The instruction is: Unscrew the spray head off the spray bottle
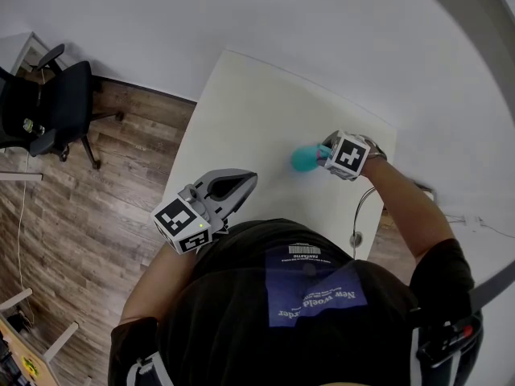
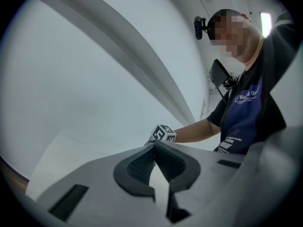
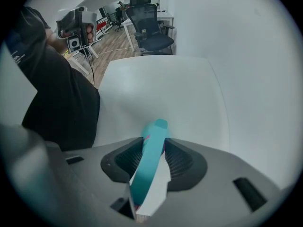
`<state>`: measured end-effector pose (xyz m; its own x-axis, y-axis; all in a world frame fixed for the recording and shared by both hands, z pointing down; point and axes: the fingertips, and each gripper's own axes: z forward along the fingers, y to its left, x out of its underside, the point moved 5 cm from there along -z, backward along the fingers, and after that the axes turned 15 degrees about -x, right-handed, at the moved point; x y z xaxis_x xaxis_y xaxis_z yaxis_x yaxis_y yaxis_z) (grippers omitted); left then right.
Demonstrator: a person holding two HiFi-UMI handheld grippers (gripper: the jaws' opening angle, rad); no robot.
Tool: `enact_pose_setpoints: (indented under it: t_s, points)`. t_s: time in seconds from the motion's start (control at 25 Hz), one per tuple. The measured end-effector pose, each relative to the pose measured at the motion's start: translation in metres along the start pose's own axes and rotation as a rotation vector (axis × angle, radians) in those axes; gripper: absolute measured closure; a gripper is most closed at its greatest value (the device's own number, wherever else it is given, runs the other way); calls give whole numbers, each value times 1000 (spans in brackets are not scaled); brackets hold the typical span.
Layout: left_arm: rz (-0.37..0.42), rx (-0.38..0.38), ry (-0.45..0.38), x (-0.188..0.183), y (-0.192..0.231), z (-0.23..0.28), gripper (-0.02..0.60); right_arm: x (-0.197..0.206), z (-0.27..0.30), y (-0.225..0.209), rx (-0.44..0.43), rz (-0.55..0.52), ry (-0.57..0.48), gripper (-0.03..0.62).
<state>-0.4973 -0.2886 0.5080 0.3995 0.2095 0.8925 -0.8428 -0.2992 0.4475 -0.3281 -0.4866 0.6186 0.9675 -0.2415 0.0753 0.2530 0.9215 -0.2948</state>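
bottle (image 1: 303, 158): teal, over the table (image 1: 241, 111), at 1 o'clock from the person.
right gripper (image 3: 154, 144): pointing down, grasping the bottle, likely to carry or twist it.
left gripper (image 2: 153, 148): clenched on nothing, idle at the bottle's 8 o'clock; probably needed as the second grip.

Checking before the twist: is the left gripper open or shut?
Shut. In its own view the left gripper has both pads meeting at the tips, nothing between them.

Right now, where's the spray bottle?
The teal spray bottle is clamped in the right gripper, over the right side of the white table in head view.
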Motion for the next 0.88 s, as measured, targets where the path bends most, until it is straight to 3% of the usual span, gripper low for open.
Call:
enact_pose_setpoints:
  t_s: [0.16, 0.44, 0.64, 0.88]
  points:
    - [-3, -6, 6, 0, 3, 0, 577, -1, -12, 3, -10, 23, -64, 453]
    - [-8, 19, 9, -6, 0, 7, 577, -3, -55, 23, -6, 67, -269, 453]
    - [-28, 47, 20, -18, -3, 14, 577, 0, -95, 44, -12, 100, -494, 453]
    - [-51, 99, 17, -39, -8, 24, 574, 7, -145, 72, -56, 107, -847, 453]
